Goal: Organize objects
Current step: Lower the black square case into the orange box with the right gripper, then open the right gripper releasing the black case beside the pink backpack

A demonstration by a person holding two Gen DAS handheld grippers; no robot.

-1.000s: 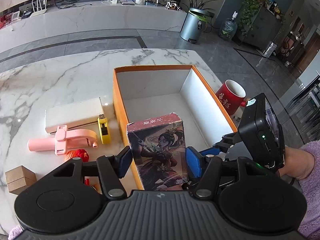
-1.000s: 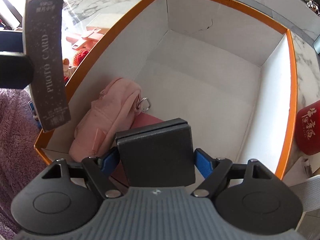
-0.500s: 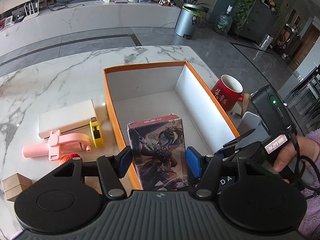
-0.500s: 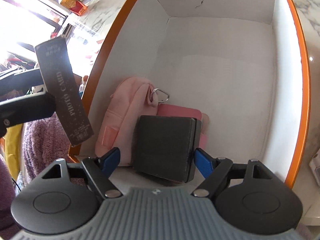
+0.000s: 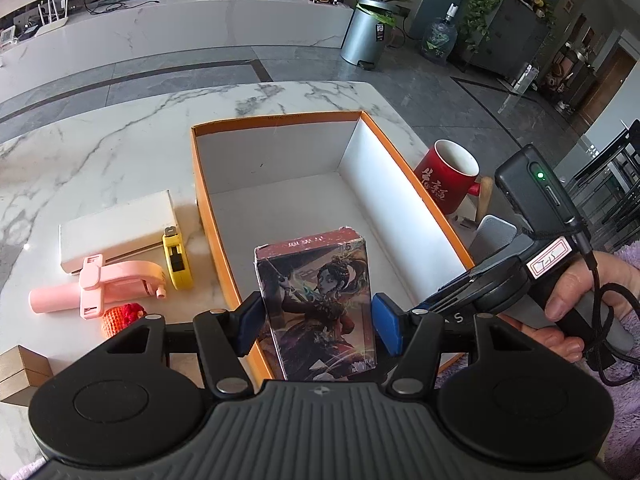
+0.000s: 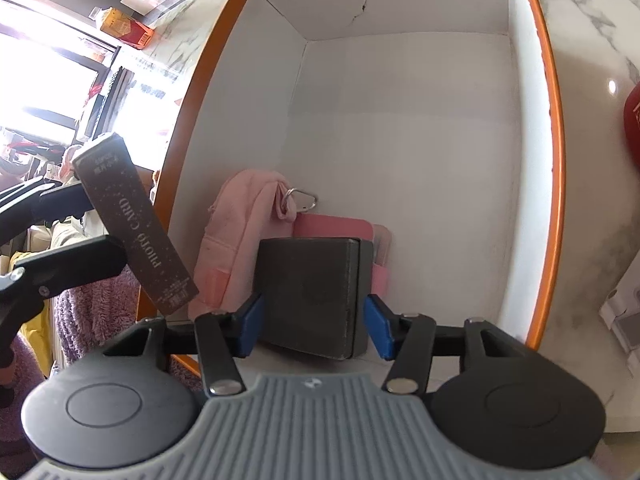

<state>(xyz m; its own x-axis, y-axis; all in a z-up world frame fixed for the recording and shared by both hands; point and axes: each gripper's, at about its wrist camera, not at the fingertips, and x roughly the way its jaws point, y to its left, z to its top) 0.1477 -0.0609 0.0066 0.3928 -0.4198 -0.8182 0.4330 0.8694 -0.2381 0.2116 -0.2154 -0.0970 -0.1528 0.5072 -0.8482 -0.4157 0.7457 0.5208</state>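
Over orange box (image 5: pixel 208 216) — left gripper (image 5: pixel 316 322) clamps card box (image 5: pixel 316 300)

One orange-rimmed box (image 5: pixel 202 216) stands on the tabletop (image 5: pixel 100 148). Inside it lie three things: one pink pouch (image 6: pixel 236 236), one pink flat case (image 6: pixel 332 226) and one dark square box (image 6: pixel 308 292). One illustrated card box (image 5: pixel 316 300) is in view, held up over the box's near edge. Beside the box's left wall lie one white flat box (image 5: pixel 116 228), one yellow tape measure (image 5: pixel 176 260), one pink handle tool (image 5: pixel 96 286), one red-orange knitted toy (image 5: pixel 122 316) and two small tan boxes (image 5: pixel 18 372), stacked. Off its right wall stands one red mug (image 5: pixel 448 176).
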